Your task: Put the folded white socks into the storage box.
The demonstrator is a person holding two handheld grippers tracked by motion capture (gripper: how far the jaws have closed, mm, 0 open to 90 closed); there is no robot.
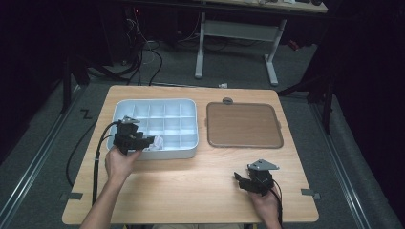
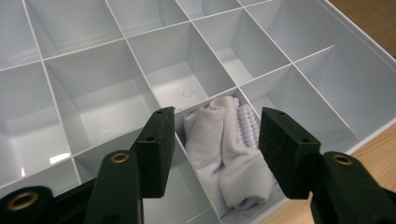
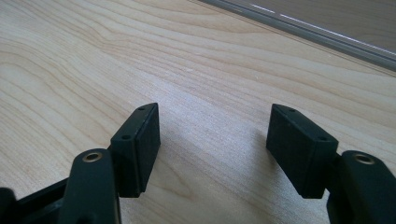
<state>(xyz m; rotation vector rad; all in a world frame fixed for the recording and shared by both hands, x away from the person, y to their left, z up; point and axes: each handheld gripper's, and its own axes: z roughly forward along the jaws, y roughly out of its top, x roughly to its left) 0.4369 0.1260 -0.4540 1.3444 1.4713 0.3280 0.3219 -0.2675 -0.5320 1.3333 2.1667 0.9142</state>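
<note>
A pale blue divided organizer tray (image 1: 190,103) lies on the left half of the wooden table. A folded white sock (image 2: 231,156) rests in one of its front-row compartments, also seen as a white bundle (image 1: 156,142) in the high view. My left gripper (image 1: 149,140) hovers just above that compartment; in the left gripper view its jaws (image 2: 214,149) stand apart on either side of the sock without touching it. My right gripper (image 1: 240,180) rests near the table's front right, open over bare wood (image 3: 212,144), nothing between its pads.
A brown flat tray or lid (image 1: 242,125) with a grey rim lies right of the organizer. A small grey round piece (image 1: 227,100) sits behind it. The organizer's other compartments look empty. Desk legs and cables stand on the floor beyond the table.
</note>
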